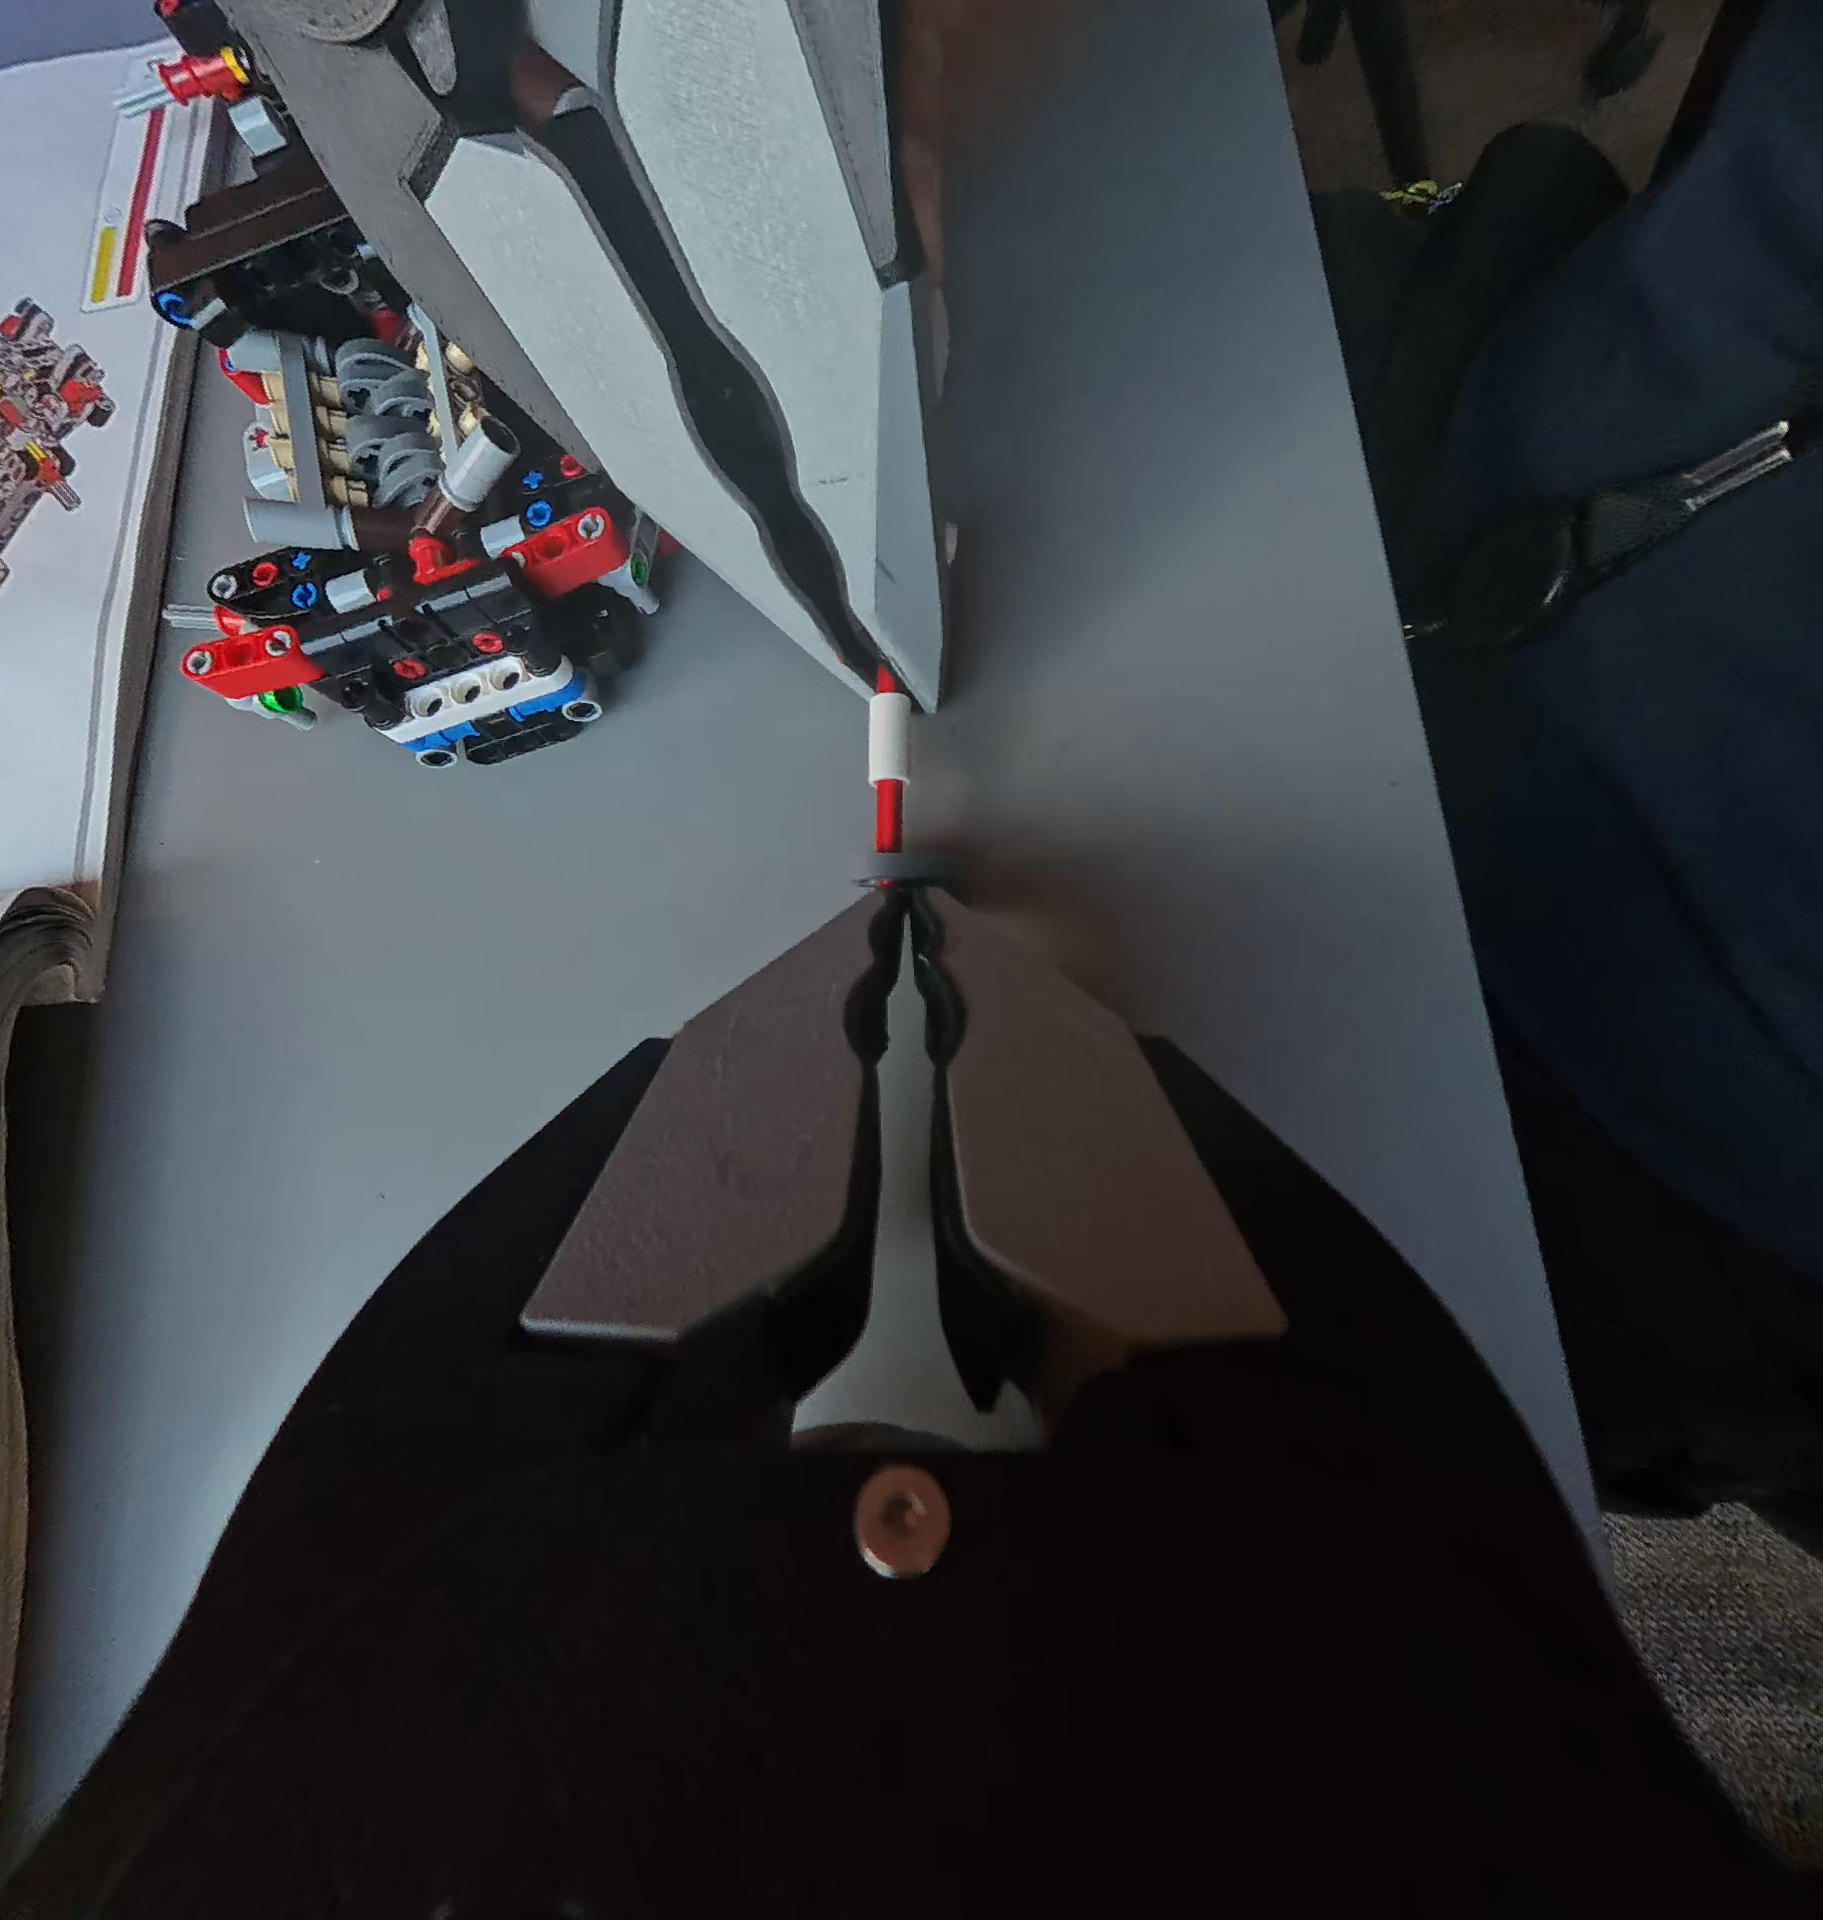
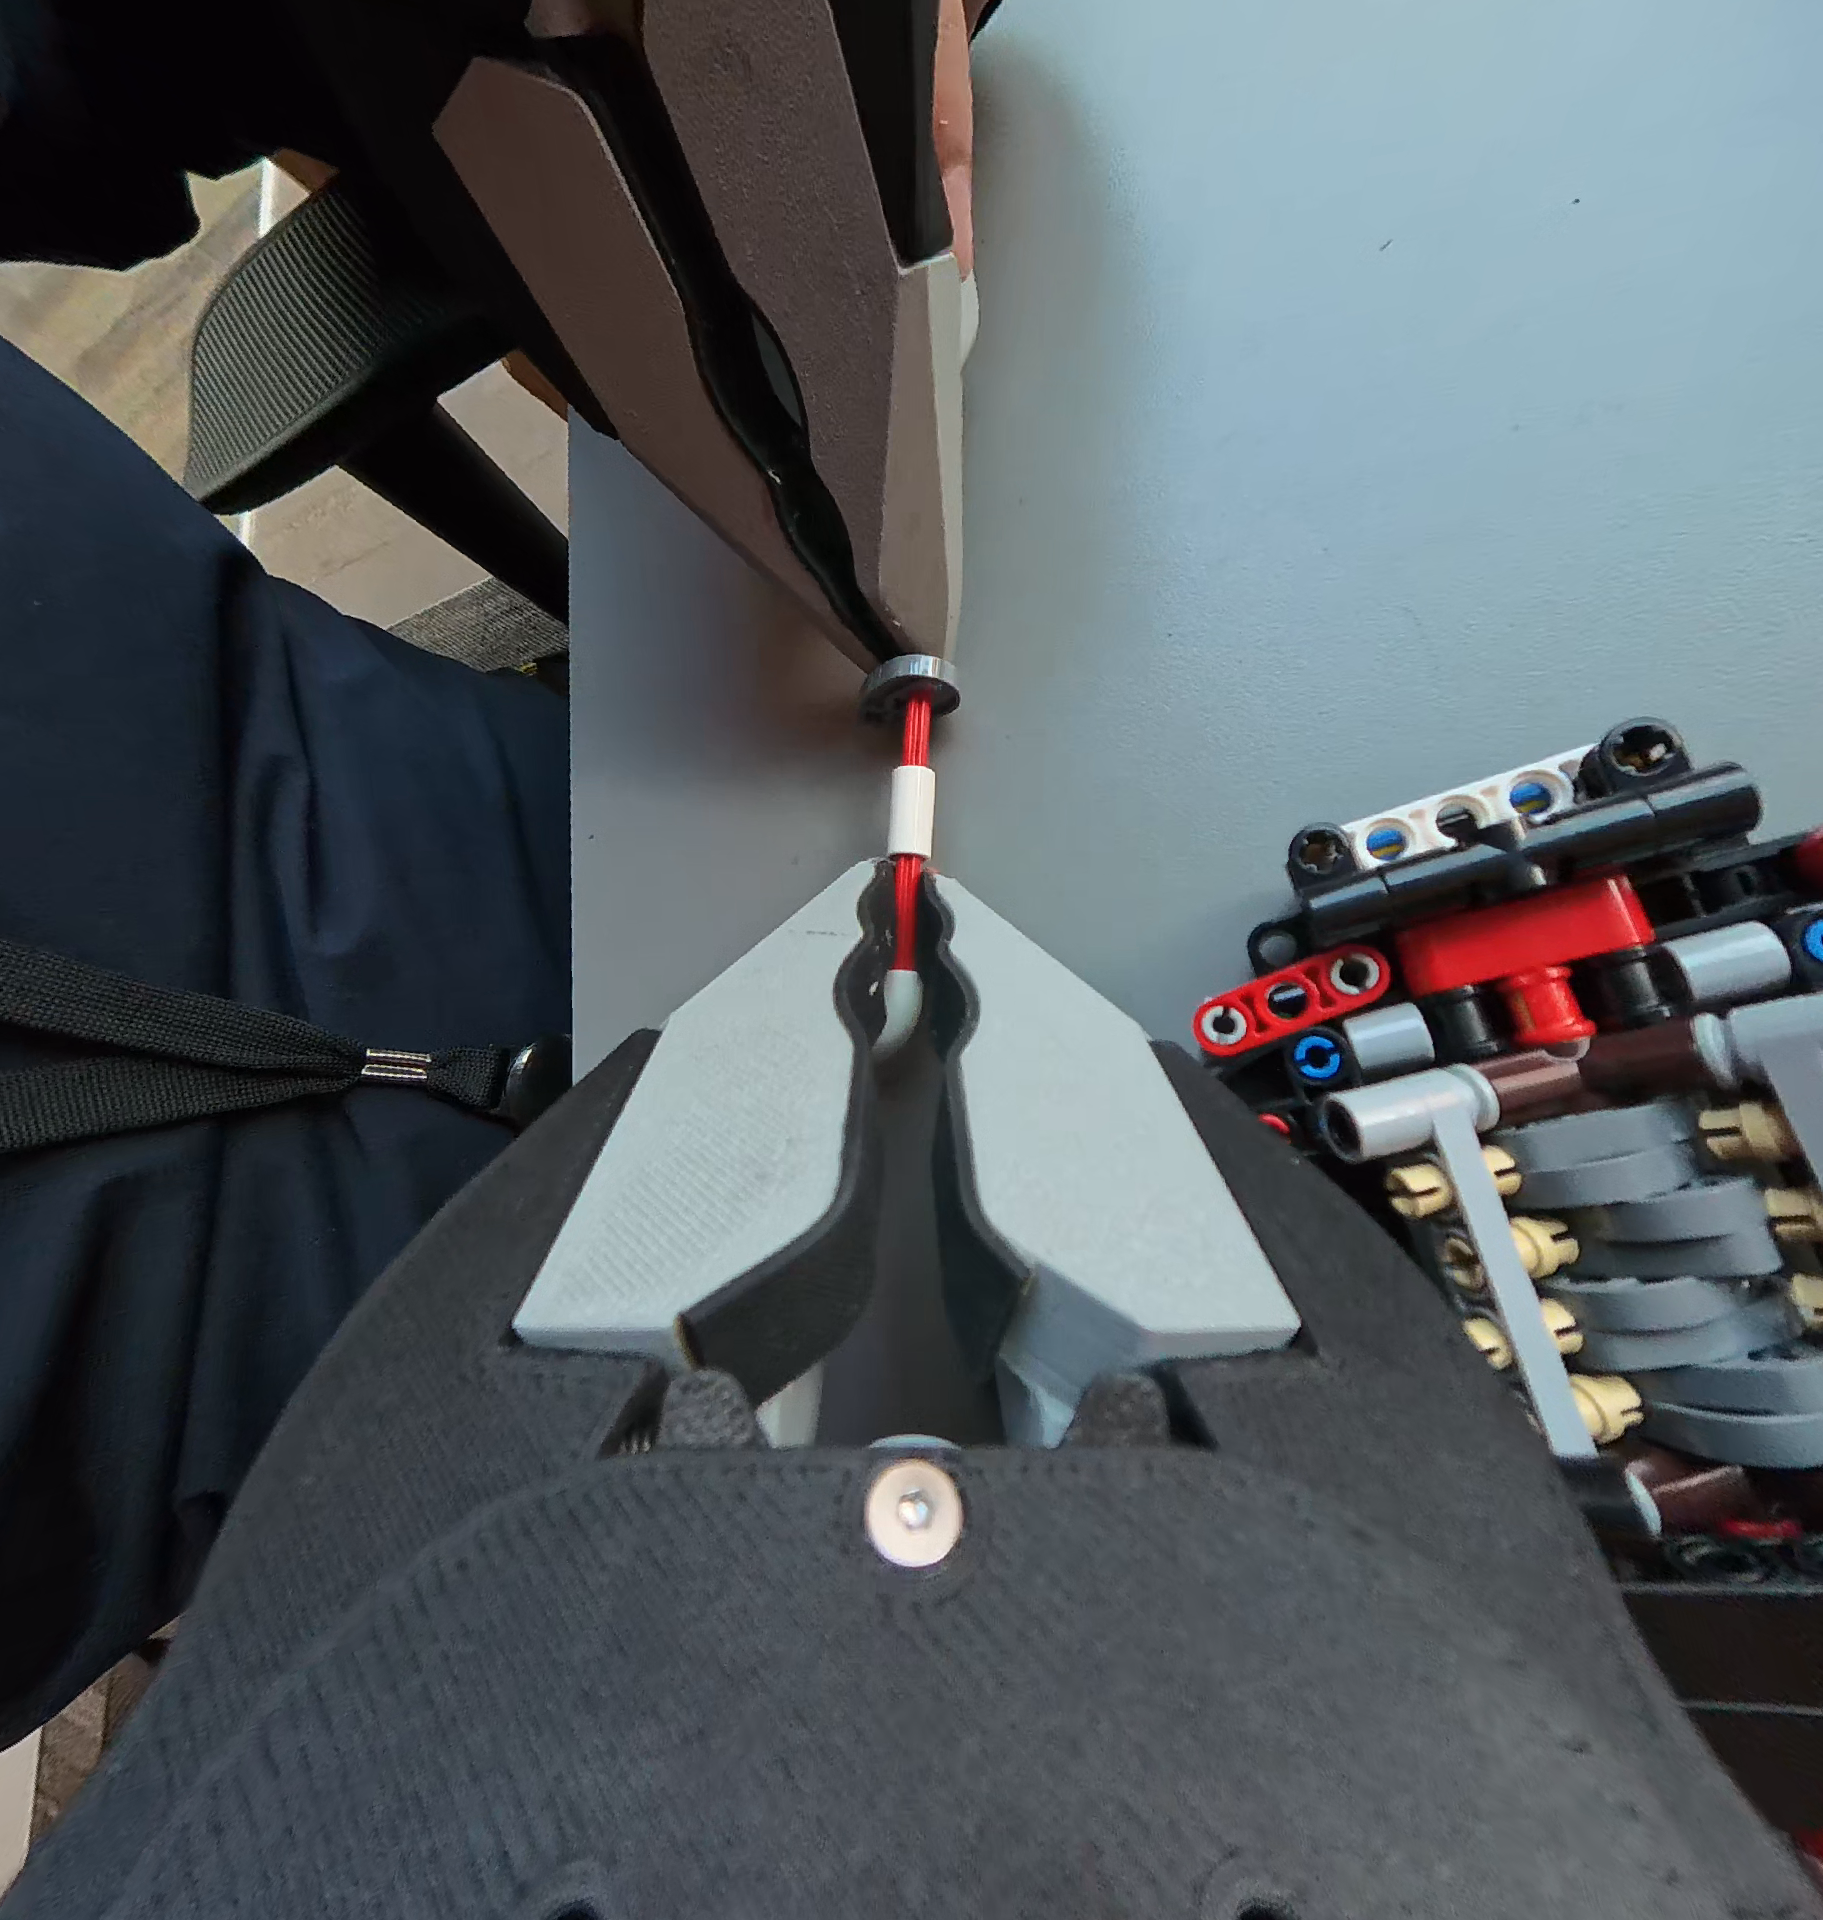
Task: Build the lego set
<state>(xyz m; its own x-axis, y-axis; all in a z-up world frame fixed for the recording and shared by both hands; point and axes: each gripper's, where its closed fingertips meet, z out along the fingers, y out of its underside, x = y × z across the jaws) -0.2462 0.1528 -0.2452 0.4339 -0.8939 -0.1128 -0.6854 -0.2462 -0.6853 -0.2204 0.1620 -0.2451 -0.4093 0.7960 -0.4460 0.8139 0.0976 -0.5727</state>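
- We clamp the red axle in our right gripper.
- Our left gripper is clenched at the axle's far end, behind the dark grey ring.
- Both hang over the grey table, near the brick model.

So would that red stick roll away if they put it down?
Probably a little. The red stick looks round, thin and light, so it could roll. But the dark ring at one end and the white sleeve are wider, so it would likely curve and stop soon. It looks stiff, not bendy.
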